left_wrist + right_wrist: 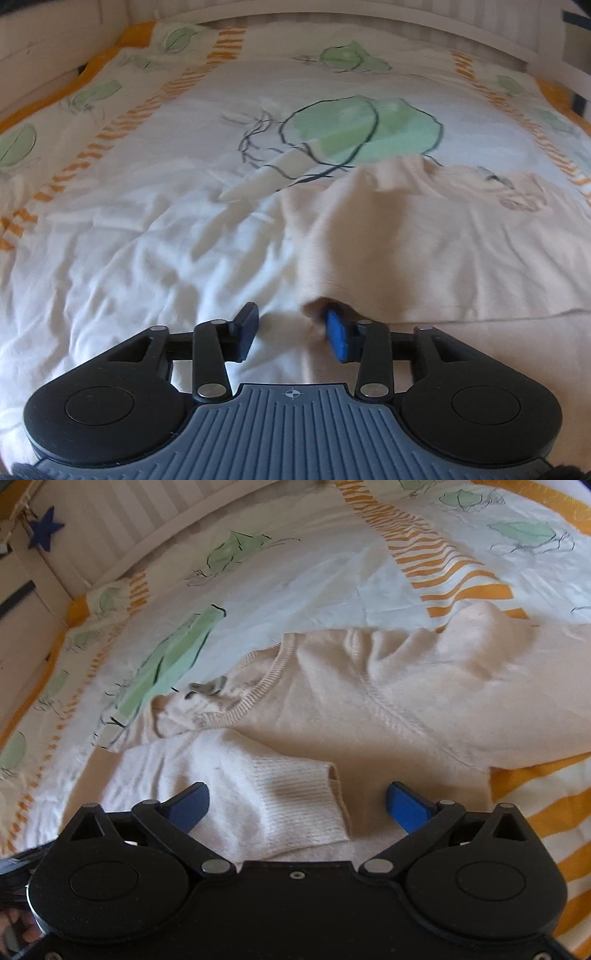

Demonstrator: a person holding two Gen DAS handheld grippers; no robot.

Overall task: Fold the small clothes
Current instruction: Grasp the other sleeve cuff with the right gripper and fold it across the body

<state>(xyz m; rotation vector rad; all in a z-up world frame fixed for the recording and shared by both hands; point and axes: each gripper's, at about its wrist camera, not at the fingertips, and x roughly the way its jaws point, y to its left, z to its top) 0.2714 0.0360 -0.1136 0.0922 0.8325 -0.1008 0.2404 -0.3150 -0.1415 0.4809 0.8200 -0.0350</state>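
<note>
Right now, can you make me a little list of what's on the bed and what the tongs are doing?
surface: bed cover, white with green leaves and orange stripes
garment: cream sweater, lying spread out, one sleeve folded across its front
sleeve cuff: ribbed, lying between the right tongs' open fingers
left tongs: open, a bit of sweater edge draped on one finger
right tongs: open wide, gripping nothing
</note>
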